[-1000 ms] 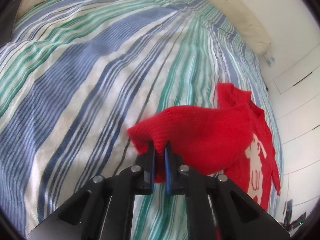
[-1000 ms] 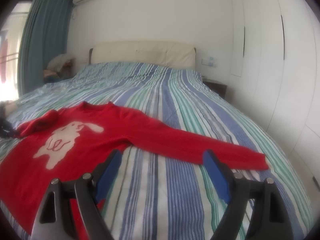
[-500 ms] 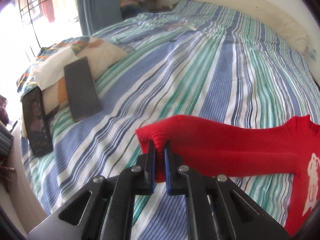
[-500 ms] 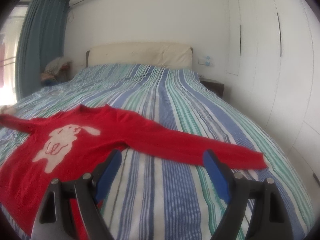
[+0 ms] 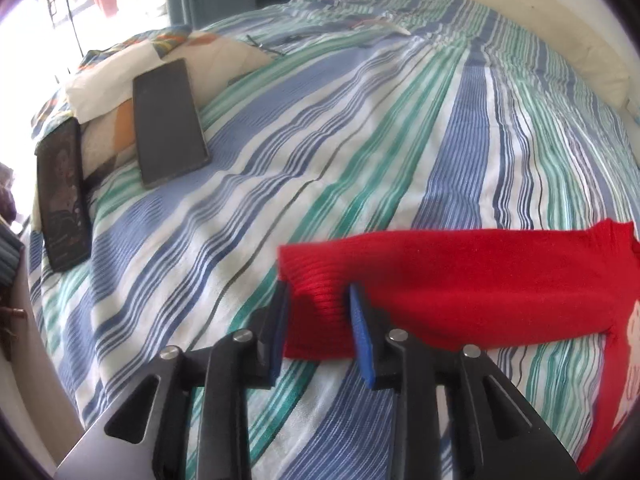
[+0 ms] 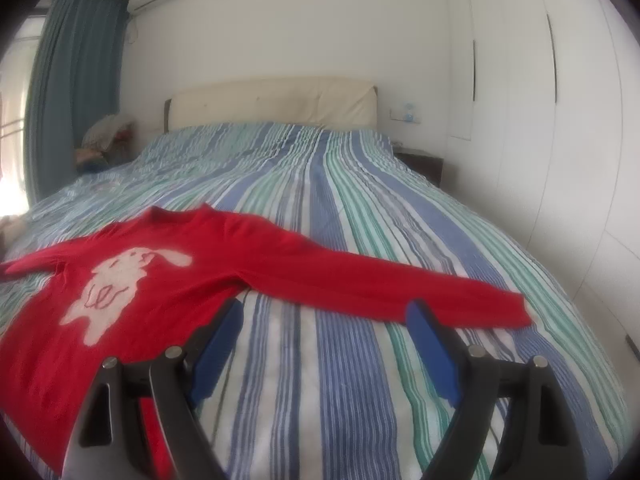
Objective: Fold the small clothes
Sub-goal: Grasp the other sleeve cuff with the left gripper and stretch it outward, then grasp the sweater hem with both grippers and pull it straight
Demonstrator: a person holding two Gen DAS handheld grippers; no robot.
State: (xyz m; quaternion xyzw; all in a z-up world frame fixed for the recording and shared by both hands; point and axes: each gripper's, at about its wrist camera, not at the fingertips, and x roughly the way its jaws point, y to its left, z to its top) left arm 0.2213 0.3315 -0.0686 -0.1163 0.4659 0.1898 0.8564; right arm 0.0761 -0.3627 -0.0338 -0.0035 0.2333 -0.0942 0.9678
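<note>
A small red sweater (image 6: 168, 280) with a white animal print lies flat on the striped bed, both sleeves spread out. In the left wrist view its left sleeve (image 5: 460, 280) stretches to the right, and the ribbed cuff lies between the parted blue pads of my left gripper (image 5: 318, 304), which is open around it. My right gripper (image 6: 324, 320) is open and empty, held above the bed just in front of the sweater's right sleeve (image 6: 400, 284).
The blue, green and white striped bedspread (image 6: 340, 380) covers the whole bed. A dark tablet (image 5: 168, 120) and a dark book or case (image 5: 62, 196) lie by a patterned pillow (image 5: 120, 64) at the left edge. White wardrobes (image 6: 560, 120) stand on the right.
My left gripper pulled the sleeve cuff out to the left until the sleeve lay straight, then opened its jaws off the cuff. My right gripper stayed open and rose slightly.
</note>
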